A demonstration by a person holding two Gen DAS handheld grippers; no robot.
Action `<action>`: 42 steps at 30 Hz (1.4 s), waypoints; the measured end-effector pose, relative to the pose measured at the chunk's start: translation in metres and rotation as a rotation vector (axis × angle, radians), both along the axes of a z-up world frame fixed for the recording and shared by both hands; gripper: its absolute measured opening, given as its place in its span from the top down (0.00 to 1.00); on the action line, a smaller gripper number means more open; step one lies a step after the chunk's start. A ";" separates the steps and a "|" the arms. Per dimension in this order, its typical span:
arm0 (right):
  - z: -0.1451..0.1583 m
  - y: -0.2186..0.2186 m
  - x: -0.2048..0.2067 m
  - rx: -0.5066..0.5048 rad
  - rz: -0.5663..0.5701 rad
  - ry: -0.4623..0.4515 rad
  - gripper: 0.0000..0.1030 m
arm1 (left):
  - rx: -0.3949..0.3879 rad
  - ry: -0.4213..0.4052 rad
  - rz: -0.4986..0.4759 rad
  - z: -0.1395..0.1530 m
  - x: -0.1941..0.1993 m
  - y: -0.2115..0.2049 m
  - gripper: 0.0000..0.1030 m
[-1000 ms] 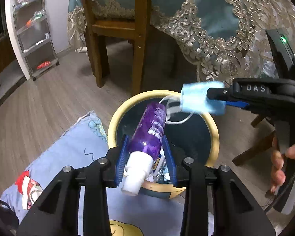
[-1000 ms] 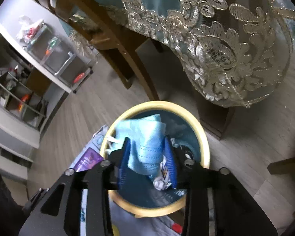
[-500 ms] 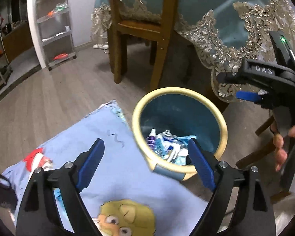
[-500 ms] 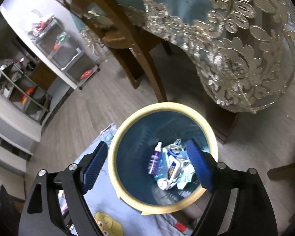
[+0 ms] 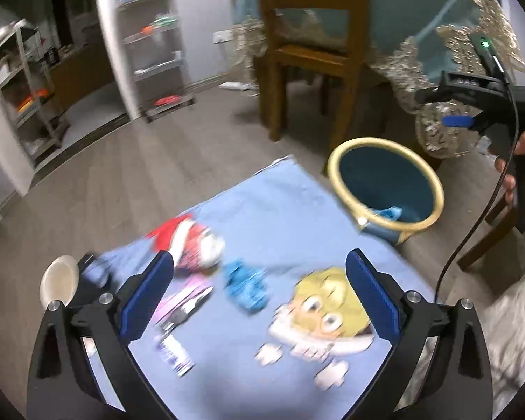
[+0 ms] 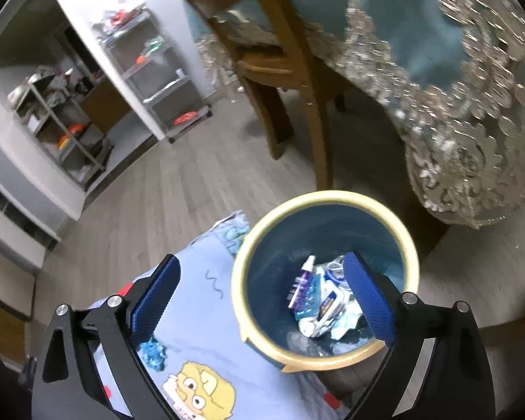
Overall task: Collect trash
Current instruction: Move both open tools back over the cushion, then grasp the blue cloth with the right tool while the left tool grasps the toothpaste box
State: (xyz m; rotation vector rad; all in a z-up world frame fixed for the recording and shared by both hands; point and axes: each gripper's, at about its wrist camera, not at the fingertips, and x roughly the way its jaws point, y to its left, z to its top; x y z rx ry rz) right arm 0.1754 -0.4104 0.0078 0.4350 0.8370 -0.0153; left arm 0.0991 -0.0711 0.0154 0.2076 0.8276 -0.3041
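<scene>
A blue bin with a yellow rim (image 5: 336, 169) (image 6: 239, 273) stands on the floor beside a light blue cartoon cloth (image 5: 262, 217) (image 6: 199, 346). Inside it lie a purple spray bottle (image 6: 299, 283), a blue mask and wrappers. My left gripper (image 5: 259, 301) is open and empty above the cloth, over a crumpled blue piece (image 5: 246, 285), a red and white wrapper (image 5: 192, 245), a pink packet (image 5: 180, 301) and a small tube (image 5: 173, 350). My right gripper (image 6: 260, 302) is open and empty above the bin; it also shows in the left wrist view (image 5: 472, 105).
A wooden chair (image 5: 311, 49) and a table with a teal, gold-laced cloth (image 6: 455, 70) stand behind the bin. Metal shelf racks (image 5: 154, 45) line the far wall. A white spoon-like object (image 5: 59, 280) lies at the cloth's left edge.
Both grippers opened; the purple spray bottle and blue mask dropped into the bin. My left gripper then pulled back and left over the cloth; the right one rose slightly.
</scene>
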 end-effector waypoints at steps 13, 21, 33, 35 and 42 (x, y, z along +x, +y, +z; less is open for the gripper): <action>0.018 0.097 -0.003 -0.121 0.195 -0.019 0.09 | -0.085 0.028 0.299 -0.035 -0.045 0.137 0.06; 0.007 0.162 -0.010 -0.161 0.307 -0.010 0.07 | -0.064 0.067 0.355 -0.058 -0.040 0.163 0.06; -0.066 0.238 -0.009 -0.168 0.460 0.151 0.07 | -0.013 0.176 0.342 -0.104 -0.035 0.161 0.06; -0.080 0.252 -0.007 -0.197 0.499 0.181 0.07 | 0.013 0.196 0.322 -0.114 -0.032 0.155 0.06; -0.109 0.263 0.005 -0.185 0.541 0.219 0.07 | -0.019 0.230 0.326 -0.140 -0.015 0.141 0.06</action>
